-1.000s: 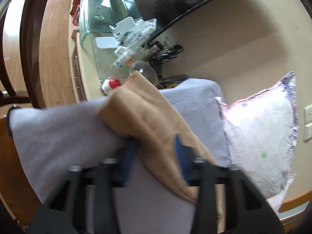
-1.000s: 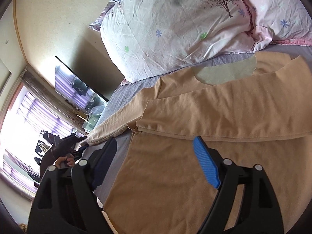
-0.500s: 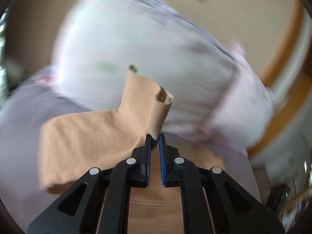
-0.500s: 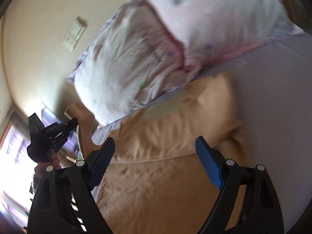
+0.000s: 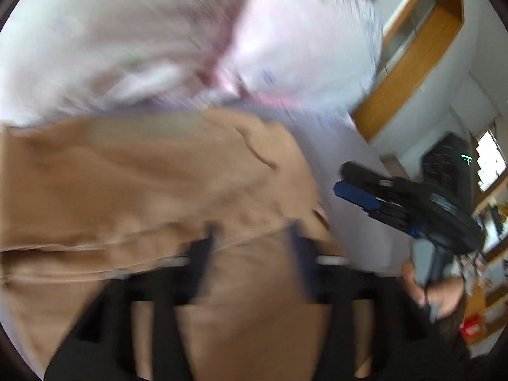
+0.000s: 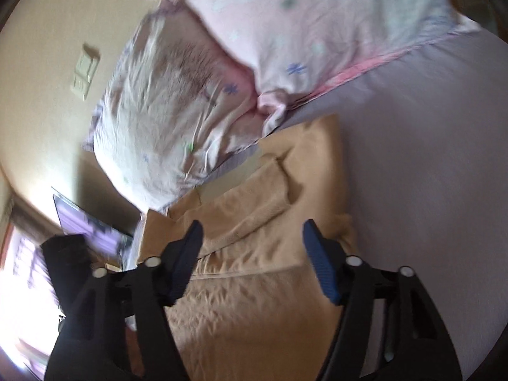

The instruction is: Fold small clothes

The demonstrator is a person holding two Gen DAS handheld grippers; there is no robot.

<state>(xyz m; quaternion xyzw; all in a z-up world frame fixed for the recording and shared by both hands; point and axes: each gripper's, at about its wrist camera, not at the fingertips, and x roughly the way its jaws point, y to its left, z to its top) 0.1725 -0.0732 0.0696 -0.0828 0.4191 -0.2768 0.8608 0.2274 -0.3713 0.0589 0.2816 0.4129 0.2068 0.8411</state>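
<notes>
Both tools gape wide over the shirt below the pillows — sleeves folded in; next, grip the hem.

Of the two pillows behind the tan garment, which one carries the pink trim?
The pillow nearer the bed's middle, pale pink, pink-edged. The wall-side pillow is whiter, without that trim.

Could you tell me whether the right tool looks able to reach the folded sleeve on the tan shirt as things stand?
Probably yes: the right tool is open and empty, the folded sleeve lies just ahead of it, and nothing sits between them.
</notes>
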